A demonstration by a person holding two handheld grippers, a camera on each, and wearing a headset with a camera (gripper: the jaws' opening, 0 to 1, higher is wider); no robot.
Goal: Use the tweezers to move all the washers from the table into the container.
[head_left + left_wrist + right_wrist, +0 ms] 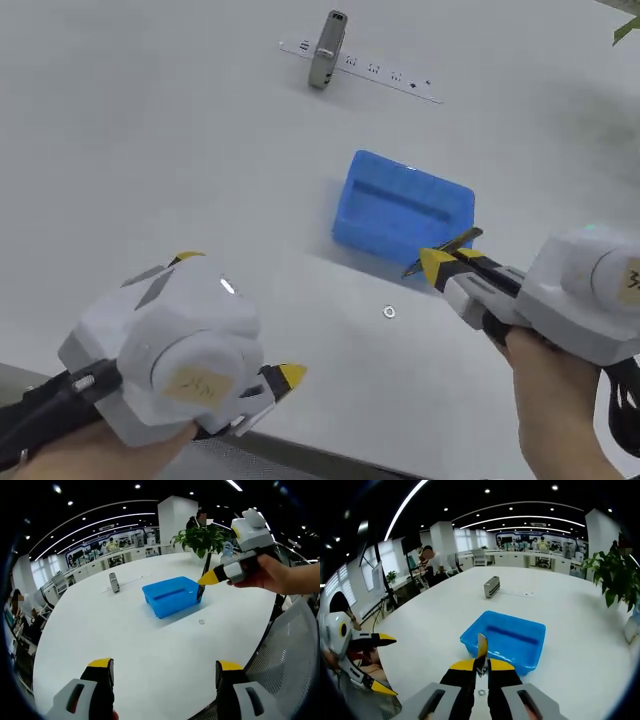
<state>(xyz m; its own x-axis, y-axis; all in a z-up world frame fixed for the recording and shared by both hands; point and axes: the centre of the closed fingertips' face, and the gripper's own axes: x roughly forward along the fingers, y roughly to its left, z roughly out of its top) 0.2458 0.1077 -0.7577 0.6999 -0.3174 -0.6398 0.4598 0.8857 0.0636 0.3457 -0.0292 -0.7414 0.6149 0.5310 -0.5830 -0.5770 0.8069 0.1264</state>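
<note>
One washer (pixel 389 312) lies on the worktop (pixel 150 150) near the container (pixel 362 236). My right claw (pixel 481 666) pinches the tweezers (pixel 481 647), points forward for picking; left claw (pixel 166 665) wide, empty, idle aside.

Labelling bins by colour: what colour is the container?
The container is blue, clearest in the right gripper view.

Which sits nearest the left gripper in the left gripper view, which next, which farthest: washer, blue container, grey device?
1. washer, on the bare table, right.
2. blue container, mid-table, behind it.
3. grey device, far back, left.
</note>
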